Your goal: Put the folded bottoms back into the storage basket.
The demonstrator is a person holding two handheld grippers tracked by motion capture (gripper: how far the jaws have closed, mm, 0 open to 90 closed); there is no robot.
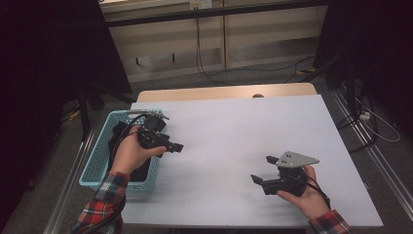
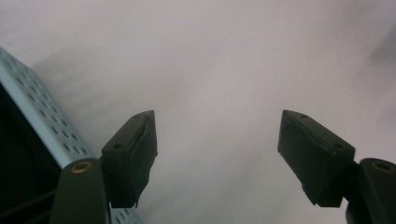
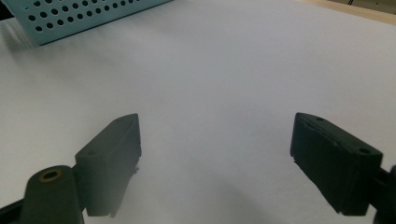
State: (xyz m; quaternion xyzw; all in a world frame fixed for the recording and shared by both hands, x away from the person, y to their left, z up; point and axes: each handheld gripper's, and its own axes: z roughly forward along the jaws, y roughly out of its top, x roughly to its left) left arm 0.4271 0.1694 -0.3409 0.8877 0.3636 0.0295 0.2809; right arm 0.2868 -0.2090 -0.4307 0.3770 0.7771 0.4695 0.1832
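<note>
The left gripper hovers just beside the right wall of the light blue basket, at the left edge of the white worktop. Its jaws are spread and nothing is between them. Something dark lies inside the basket; I cannot tell what. The right gripper is well apart, near the front right of the worktop, also spread and empty.
</note>
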